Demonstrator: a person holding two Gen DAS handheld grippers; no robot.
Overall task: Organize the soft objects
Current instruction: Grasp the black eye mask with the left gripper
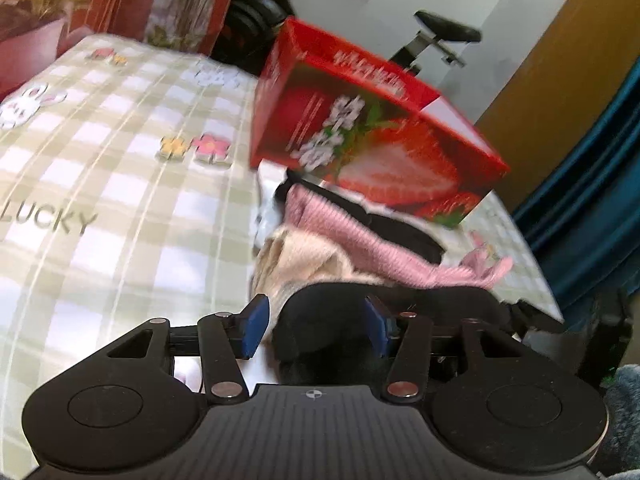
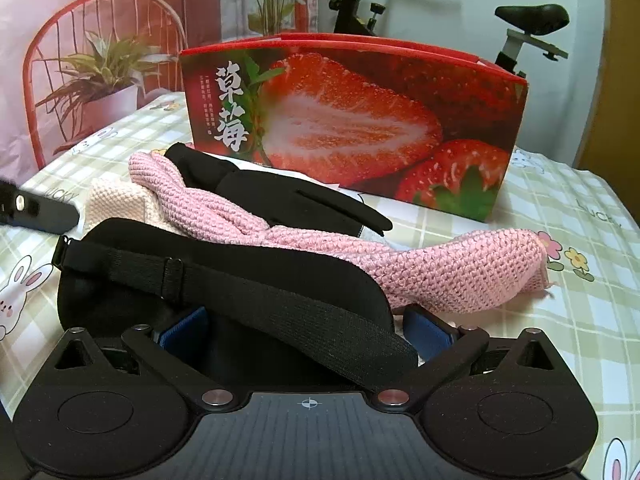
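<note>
A pile of soft things lies on the checked cloth in front of a red strawberry box (image 2: 352, 120): a black eye mask (image 2: 224, 276) with an elastic strap, a pink knit piece (image 2: 440, 268), a cream knit piece (image 2: 116, 200) and a black glove (image 2: 280, 200). My right gripper (image 2: 308, 328) is open, its blue pads on either side of the mask, strap lying across. My left gripper (image 1: 316, 324) is open around the mask's other end (image 1: 324, 320). The pink knit (image 1: 360, 236) and box (image 1: 368, 136) lie beyond it.
The bed or table wears a green-checked cloth (image 1: 100, 184) with rabbits and flowers. An exercise bike (image 2: 528, 20) stands behind the box. A printed backdrop with a red chair and plants (image 2: 100, 72) is at the back left. A blue curtain (image 1: 592, 184) hangs at the right.
</note>
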